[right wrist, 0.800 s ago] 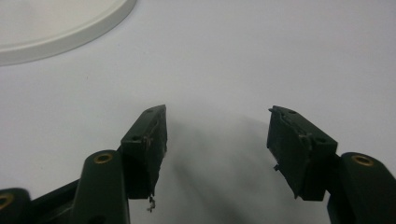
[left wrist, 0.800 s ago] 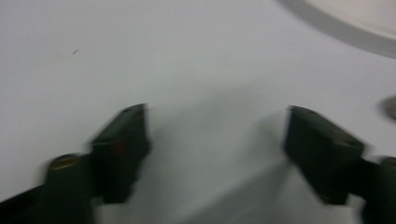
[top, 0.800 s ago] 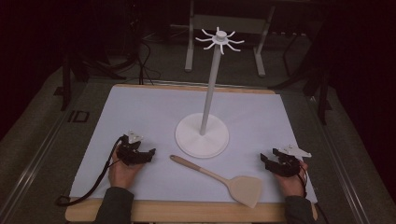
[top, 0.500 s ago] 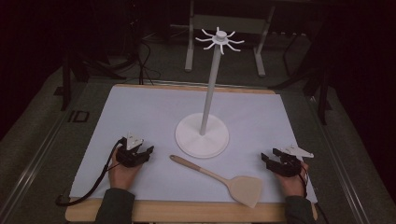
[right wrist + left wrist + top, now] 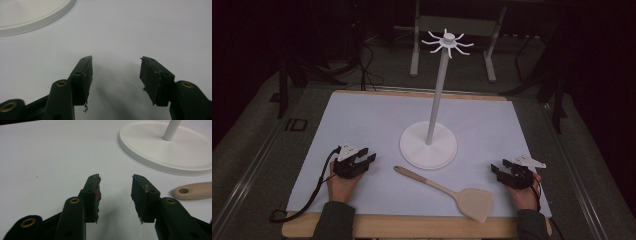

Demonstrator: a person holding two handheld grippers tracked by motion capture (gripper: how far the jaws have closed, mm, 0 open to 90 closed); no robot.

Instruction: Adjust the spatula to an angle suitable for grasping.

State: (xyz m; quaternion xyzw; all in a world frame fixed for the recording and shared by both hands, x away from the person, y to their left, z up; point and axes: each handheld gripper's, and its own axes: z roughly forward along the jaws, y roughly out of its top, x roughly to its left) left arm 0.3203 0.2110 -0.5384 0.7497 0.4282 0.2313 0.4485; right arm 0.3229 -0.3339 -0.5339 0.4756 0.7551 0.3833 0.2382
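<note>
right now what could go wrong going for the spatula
The spatula lies flat on the white mat, so the open left gripper may slip off its low handle. The tall hook stand sits just behind the handle; a careless lift might knock or tip it.

Between my two hands a pale wooden spatula (image 5: 447, 188) lies flat on the white mat, just beside the stand's round base (image 5: 428, 145).

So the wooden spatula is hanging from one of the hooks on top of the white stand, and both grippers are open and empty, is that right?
Not quite. The wooden spatula lies flat on the white mat, just in front of the white stand, as the high view shows. The rest holds: the left gripper and the right gripper are open and empty.
</note>
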